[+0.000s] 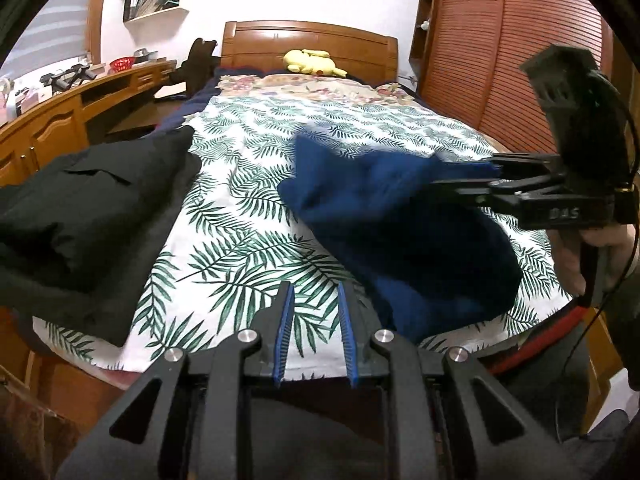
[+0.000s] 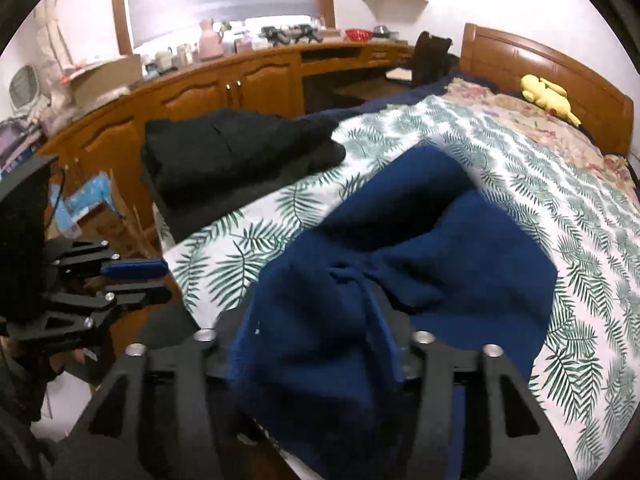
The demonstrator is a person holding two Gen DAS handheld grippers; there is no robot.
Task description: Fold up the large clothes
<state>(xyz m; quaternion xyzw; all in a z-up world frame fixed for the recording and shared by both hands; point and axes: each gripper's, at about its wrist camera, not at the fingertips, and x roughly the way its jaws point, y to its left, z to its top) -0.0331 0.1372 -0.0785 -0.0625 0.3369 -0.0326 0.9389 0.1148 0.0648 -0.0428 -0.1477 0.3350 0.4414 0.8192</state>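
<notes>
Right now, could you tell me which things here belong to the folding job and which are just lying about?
Job:
blue garment, pinched in the right gripper
left gripper, open, empty
black clothes, stacked on the bed

Lying about:
yellow plush
red bowl
pink jug

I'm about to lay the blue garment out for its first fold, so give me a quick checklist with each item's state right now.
1. Right gripper shut on the blue garment: ok, cloth bunched between its fingers.
2. Left gripper open and free: ok, nothing between its fingers.
3. Blue garment flat: not ok, crumpled and partly lifted.
4. Black clothes apart from the blue garment: ok, leaf-print sheet shows between them.
5. Sleeves or hem located: cannot tell, folds hide them.
</notes>
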